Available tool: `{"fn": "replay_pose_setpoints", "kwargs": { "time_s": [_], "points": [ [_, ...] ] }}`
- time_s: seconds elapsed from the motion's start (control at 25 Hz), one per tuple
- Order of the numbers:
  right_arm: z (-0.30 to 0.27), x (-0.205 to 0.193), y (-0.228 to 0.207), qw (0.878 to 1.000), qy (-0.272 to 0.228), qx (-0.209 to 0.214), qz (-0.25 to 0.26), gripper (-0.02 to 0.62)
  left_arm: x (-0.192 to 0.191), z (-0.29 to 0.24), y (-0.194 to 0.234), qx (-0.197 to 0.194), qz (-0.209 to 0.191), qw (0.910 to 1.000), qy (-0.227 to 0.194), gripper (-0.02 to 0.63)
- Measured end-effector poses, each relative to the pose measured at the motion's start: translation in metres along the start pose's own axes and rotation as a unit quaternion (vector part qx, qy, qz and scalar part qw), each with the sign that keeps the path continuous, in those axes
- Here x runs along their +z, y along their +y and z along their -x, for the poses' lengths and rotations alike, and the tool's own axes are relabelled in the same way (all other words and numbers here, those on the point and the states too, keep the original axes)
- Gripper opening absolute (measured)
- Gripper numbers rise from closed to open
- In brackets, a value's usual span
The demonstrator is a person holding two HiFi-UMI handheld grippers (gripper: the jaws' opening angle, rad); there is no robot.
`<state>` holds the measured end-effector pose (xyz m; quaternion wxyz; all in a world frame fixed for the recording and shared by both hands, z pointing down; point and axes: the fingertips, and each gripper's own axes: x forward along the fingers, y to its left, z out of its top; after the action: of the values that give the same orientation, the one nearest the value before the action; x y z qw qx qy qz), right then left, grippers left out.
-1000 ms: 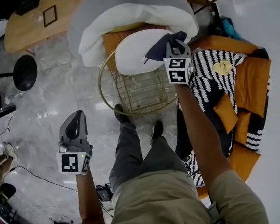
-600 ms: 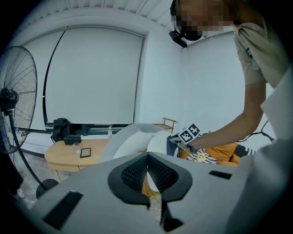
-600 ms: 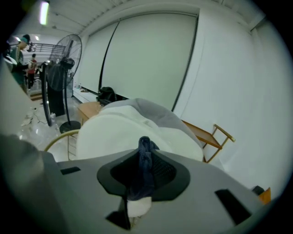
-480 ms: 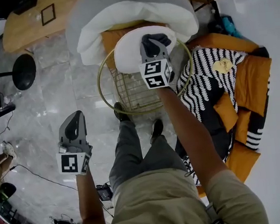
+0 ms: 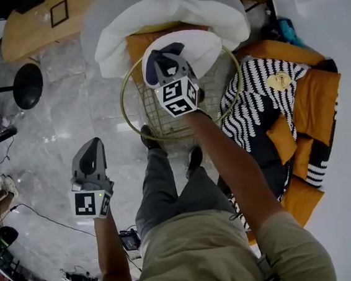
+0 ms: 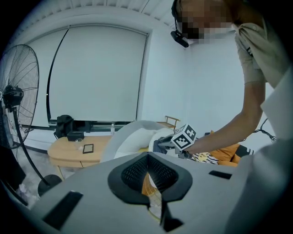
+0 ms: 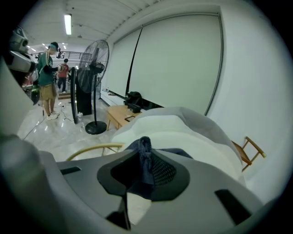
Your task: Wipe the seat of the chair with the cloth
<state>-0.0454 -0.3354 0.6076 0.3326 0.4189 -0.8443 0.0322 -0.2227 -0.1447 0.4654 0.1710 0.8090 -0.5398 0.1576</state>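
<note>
A round chair with a gold wire frame (image 5: 138, 127) carries a white seat cushion (image 5: 206, 43) and a big white back pillow (image 5: 168, 13). My right gripper (image 5: 162, 60) is shut on a dark blue cloth (image 5: 169, 49), and it rests on the left part of the seat cushion. In the right gripper view the cloth (image 7: 145, 157) bunches up between the jaws, with the cushion (image 7: 197, 146) just beyond. My left gripper (image 5: 92, 150) hangs shut over the marble floor, left of the chair, with nothing in it. The left gripper view looks toward the chair (image 6: 132, 137).
A wooden table (image 5: 33, 33) stands at the back left, with a black fan base (image 5: 27, 85) beside it. Orange and black-and-white cushions (image 5: 264, 96) are piled right of the chair. The person's feet (image 5: 150, 139) stand against the chair's front rim. Cables lie on the floor at lower left.
My right gripper has swept the cloth leftward across the seat cushion, from its right edge to its left part. The left gripper has stayed put.
</note>
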Motion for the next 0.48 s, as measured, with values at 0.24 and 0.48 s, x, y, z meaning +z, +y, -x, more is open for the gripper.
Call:
{"fn": "replay_pose_setpoints", "kwargs": {
  "time_s": [0.24,0.48],
  "points": [
    [0.045,-0.093,-0.137,0.982,0.066,-0.136,-0.111,0.080,0.008,-0.019,-0.012,-0.017,-0.010,0.9998,-0.004,0.015],
    [0.072,-0.117,-0.178,0.974,0.075,-0.175,-0.120,0.078,0.010,-0.031,-0.021,-0.031,-0.019,0.9993,0.001,0.015]
  ]
}}
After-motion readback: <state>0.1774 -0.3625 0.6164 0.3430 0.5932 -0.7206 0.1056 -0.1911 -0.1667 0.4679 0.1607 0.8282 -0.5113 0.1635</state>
